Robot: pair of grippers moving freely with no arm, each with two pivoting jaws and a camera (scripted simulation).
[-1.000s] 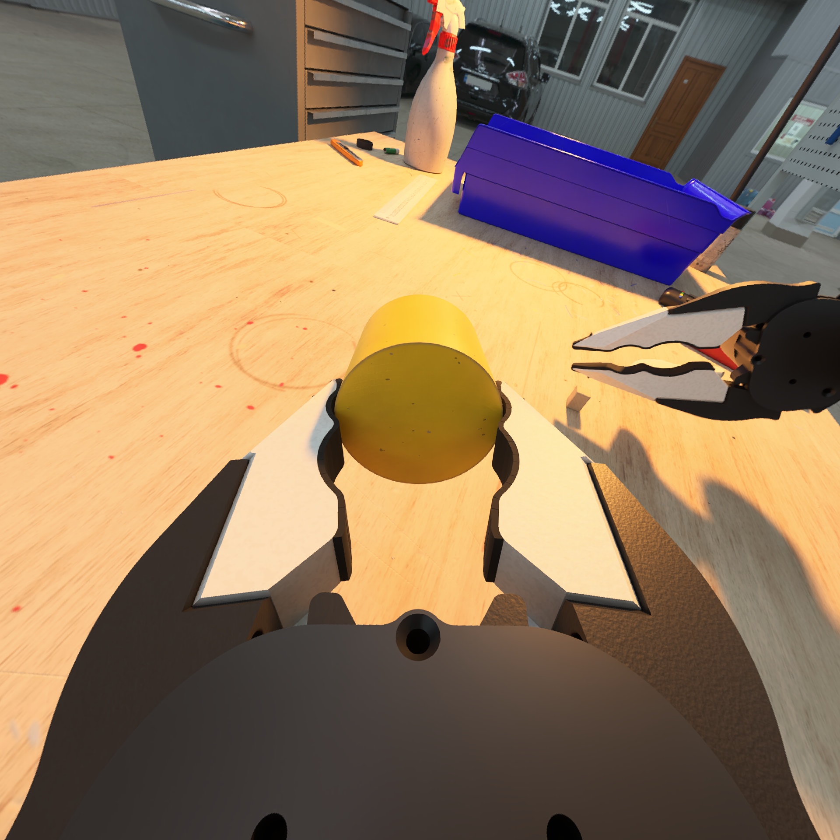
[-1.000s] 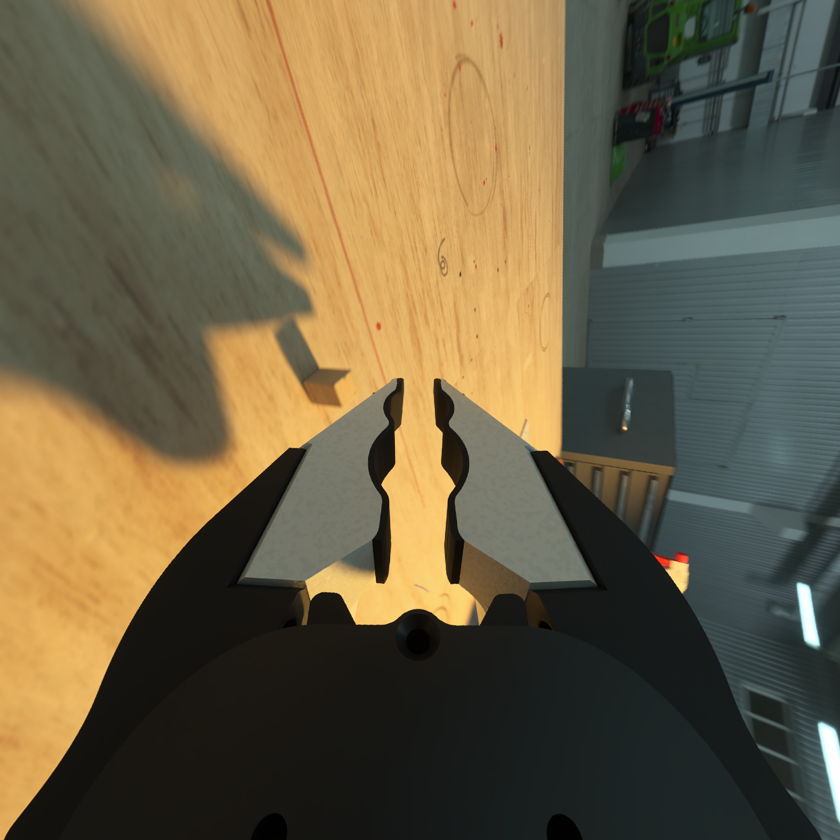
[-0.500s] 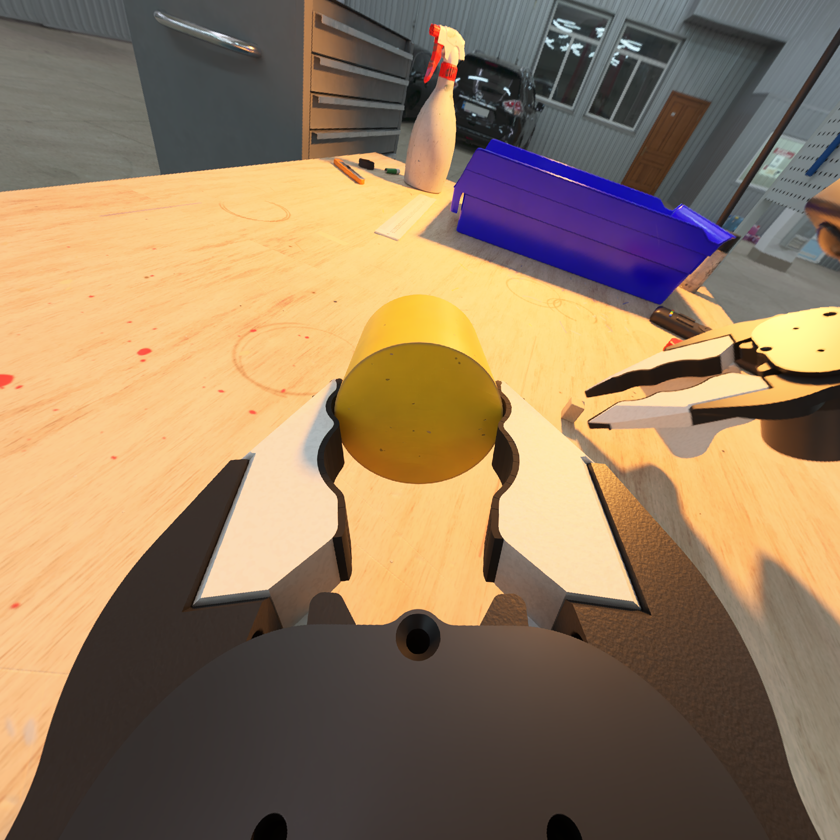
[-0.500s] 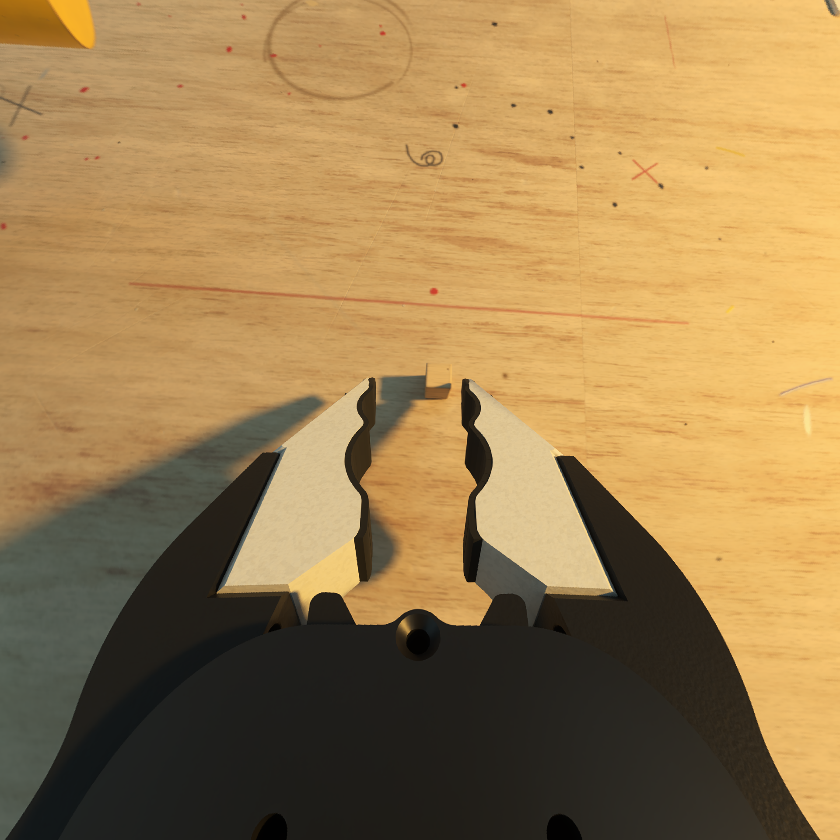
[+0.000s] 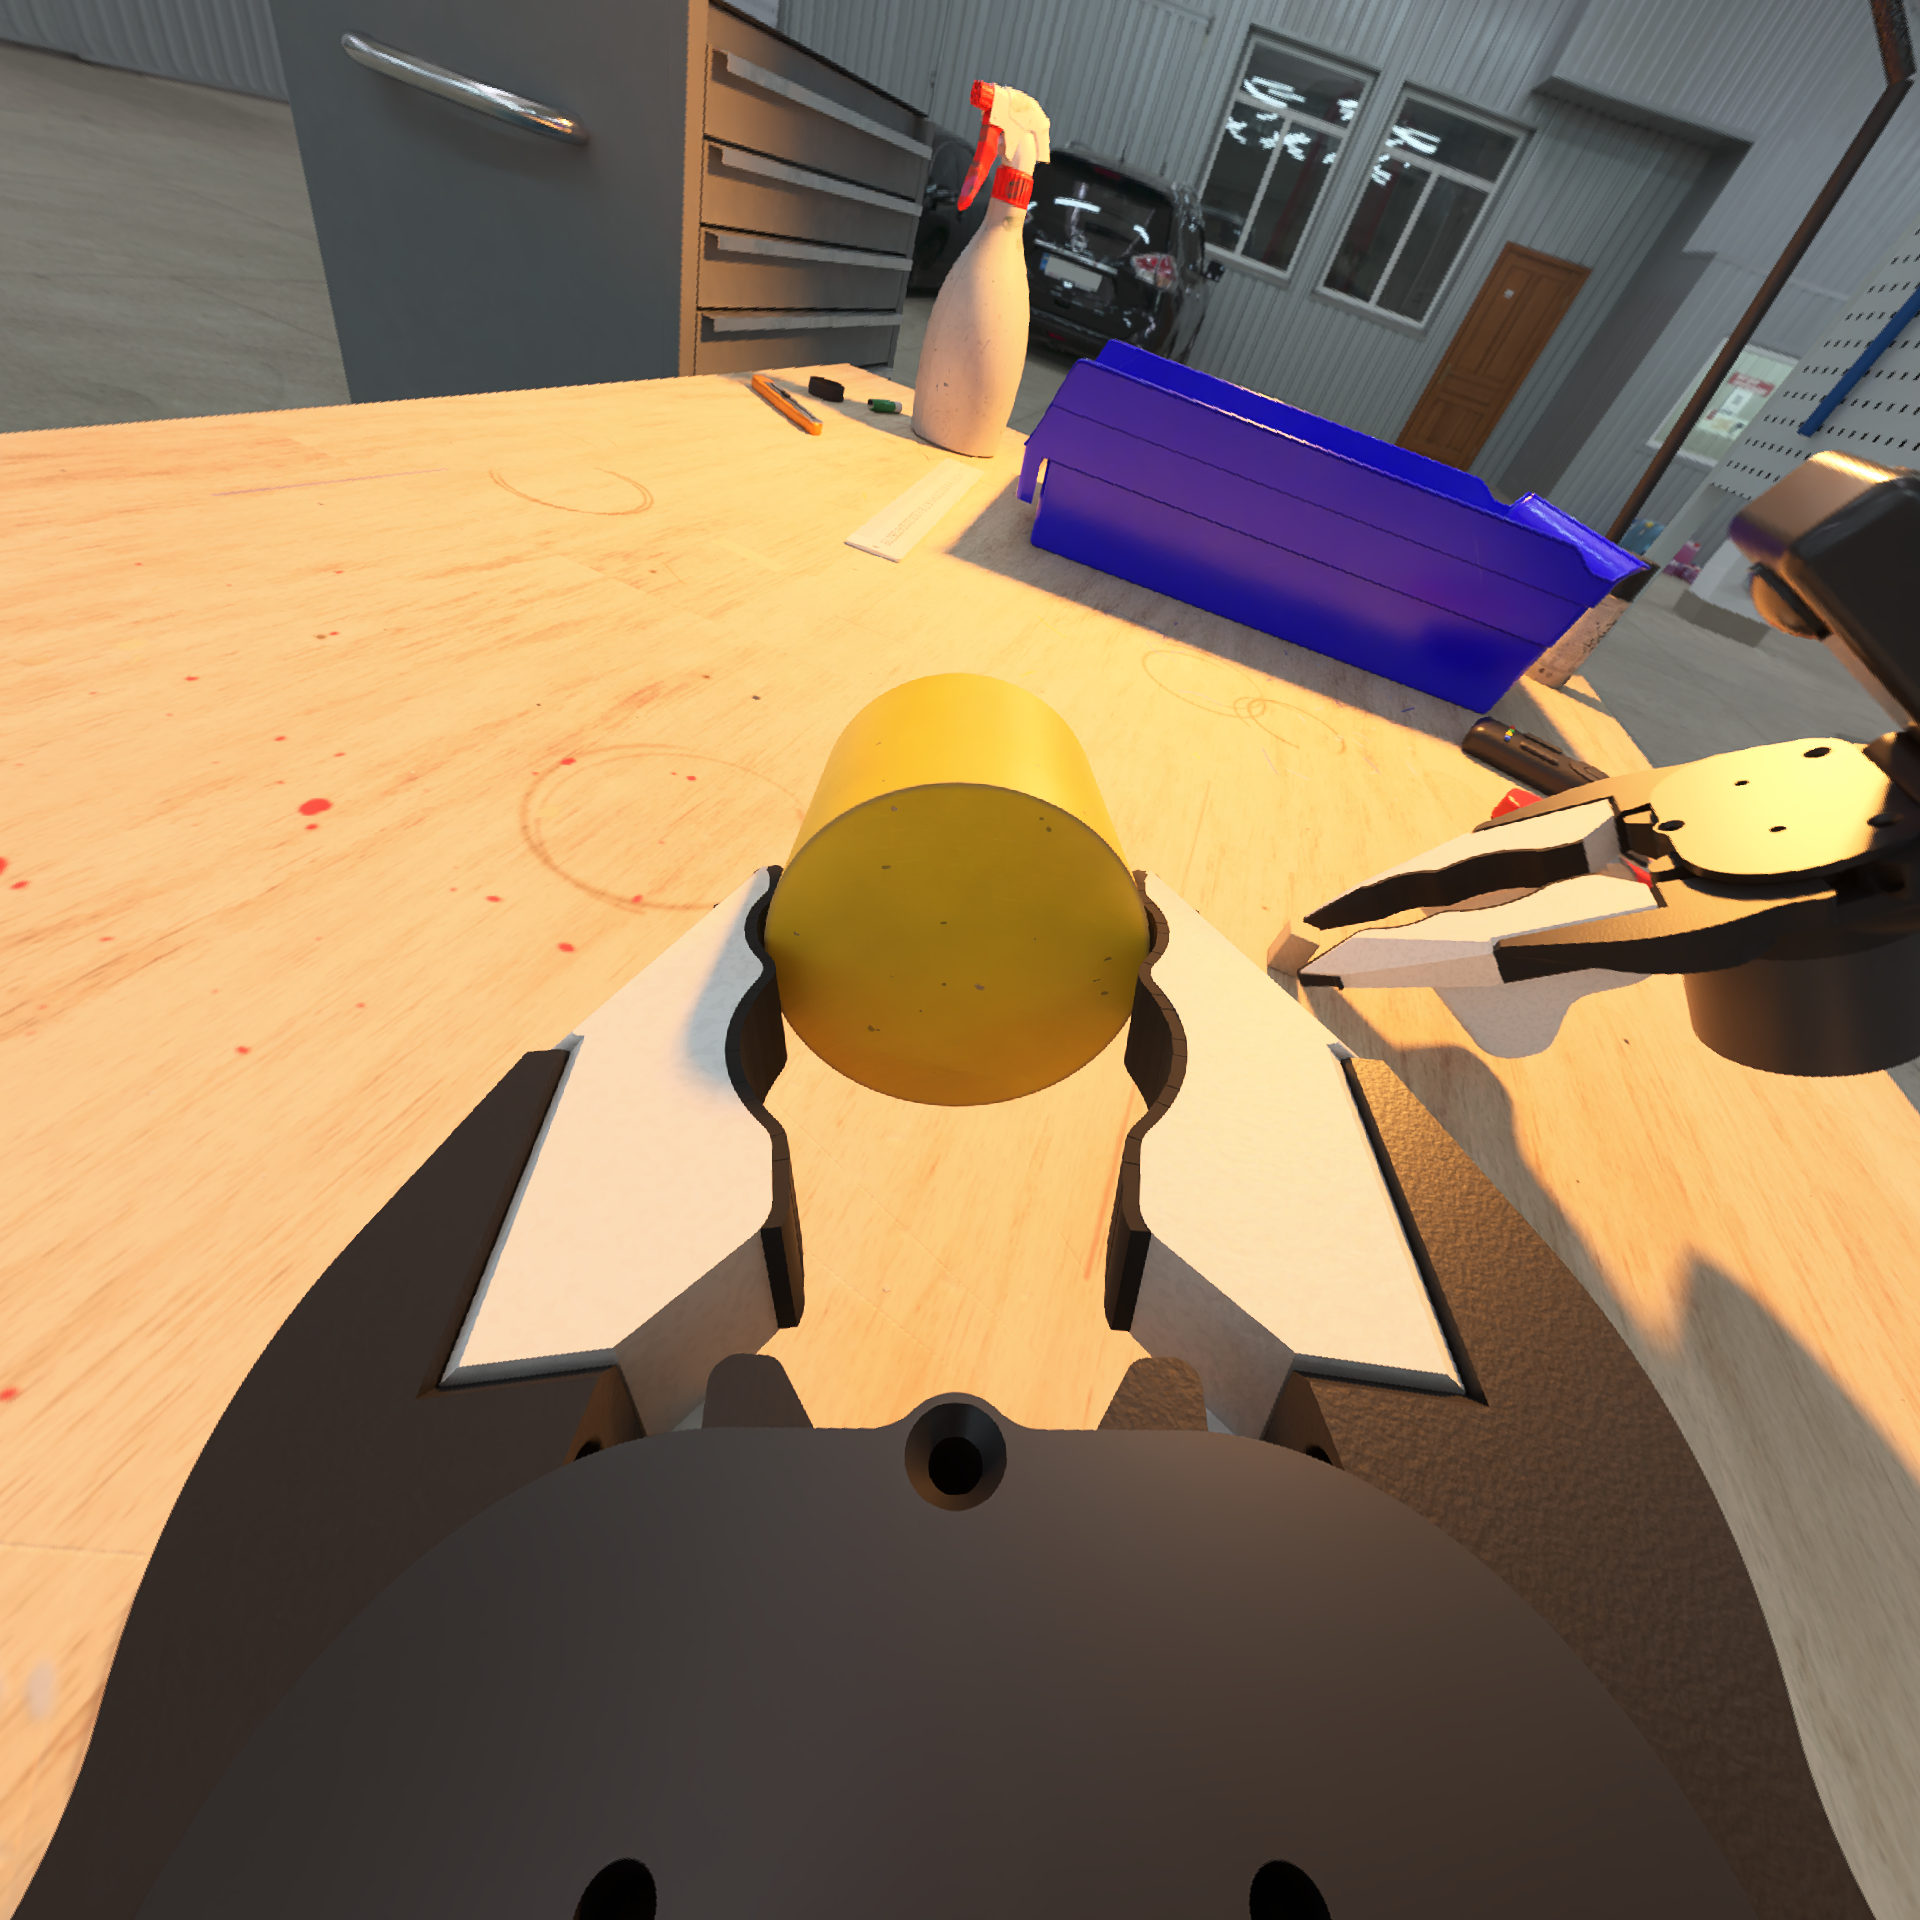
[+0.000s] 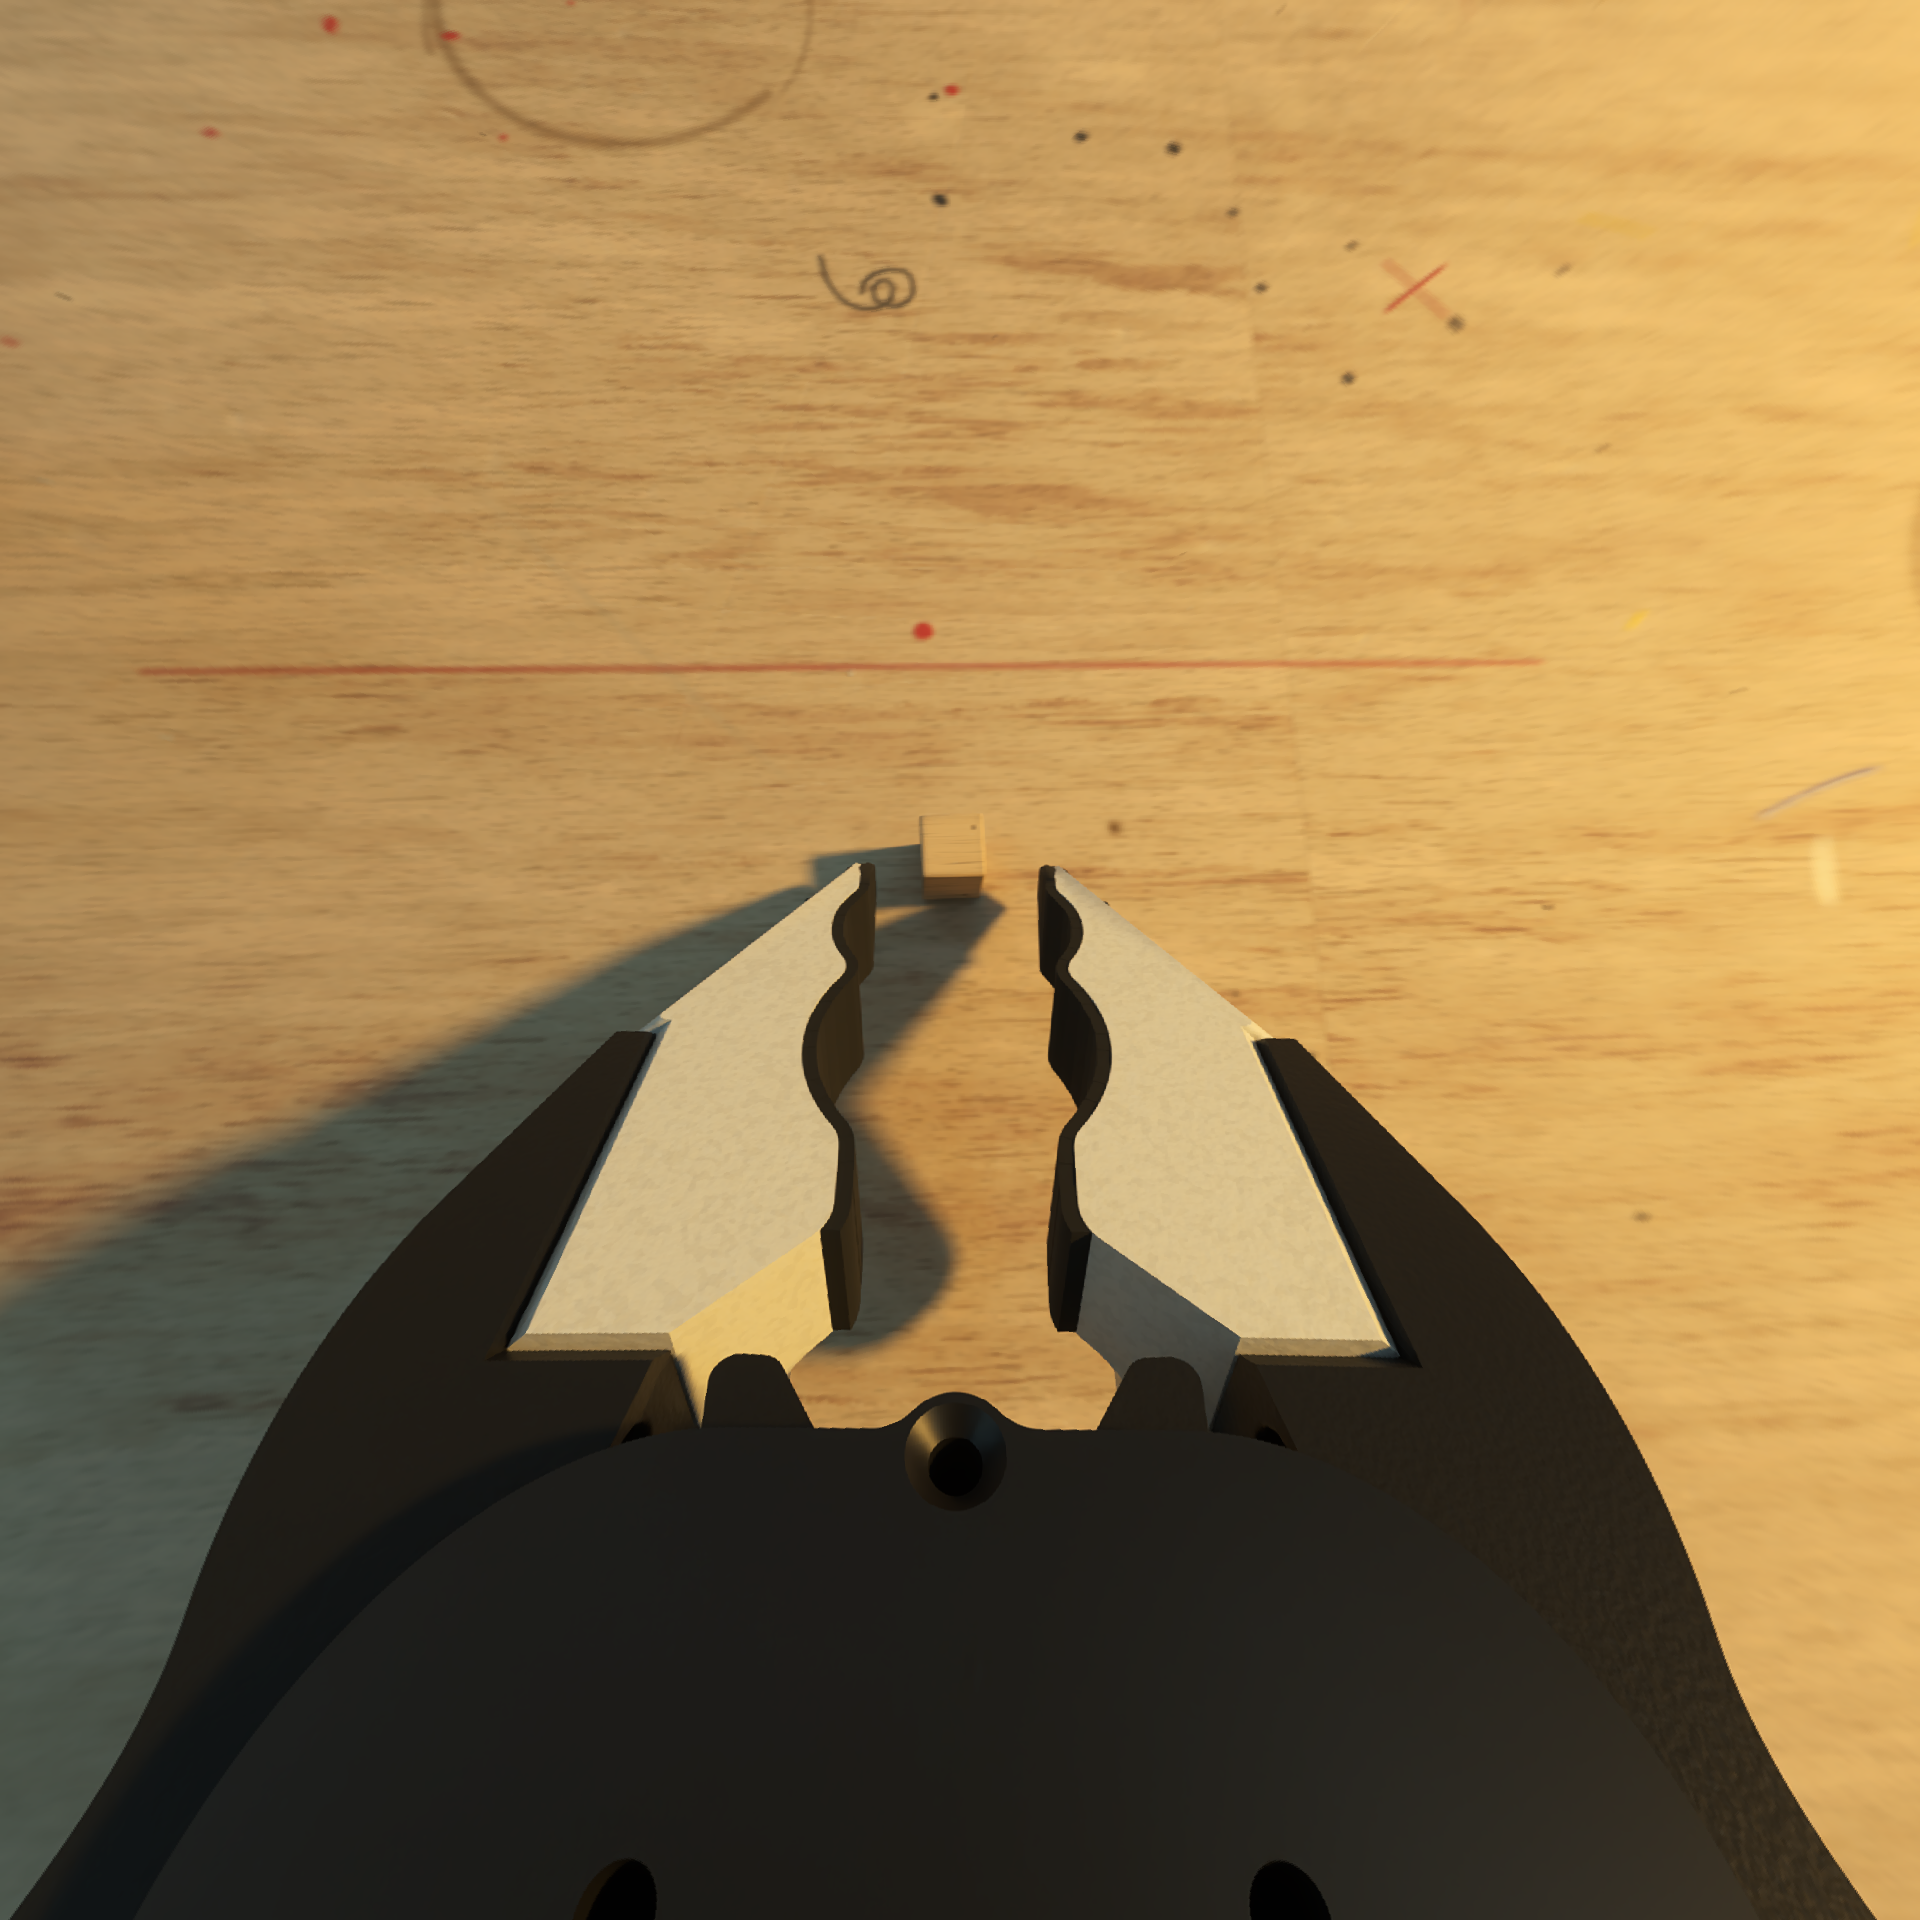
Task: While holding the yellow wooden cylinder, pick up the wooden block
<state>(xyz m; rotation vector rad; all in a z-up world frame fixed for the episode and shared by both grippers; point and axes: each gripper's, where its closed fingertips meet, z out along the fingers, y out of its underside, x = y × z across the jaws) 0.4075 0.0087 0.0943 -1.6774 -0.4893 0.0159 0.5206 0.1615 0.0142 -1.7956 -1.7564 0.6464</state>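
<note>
My left gripper (image 5: 954, 894) is shut on the yellow wooden cylinder (image 5: 954, 935) and holds it above the wooden table (image 5: 312, 623). The small wooden block (image 6: 951, 857) lies on the table just beyond my right gripper's tips. My right gripper (image 6: 954, 878) is open, points down at the table, and the block sits in line with the gap between its fingers, not touched by them. In the left wrist view the right gripper (image 5: 1311, 943) shows at the right, with the block (image 5: 1288, 948) at its tips.
A blue bin (image 5: 1309, 530) stands at the back right of the table. A white spray bottle (image 5: 977, 312) stands left of it, with an orange knife (image 5: 787, 403) and a white ruler (image 5: 914, 514) nearby. A dark tool (image 5: 1522, 756) lies near the right edge.
My right gripper has turned to point down at the table, opened wider and come closer to the block. My left gripper still holds the cylinder and has barely moved.
</note>
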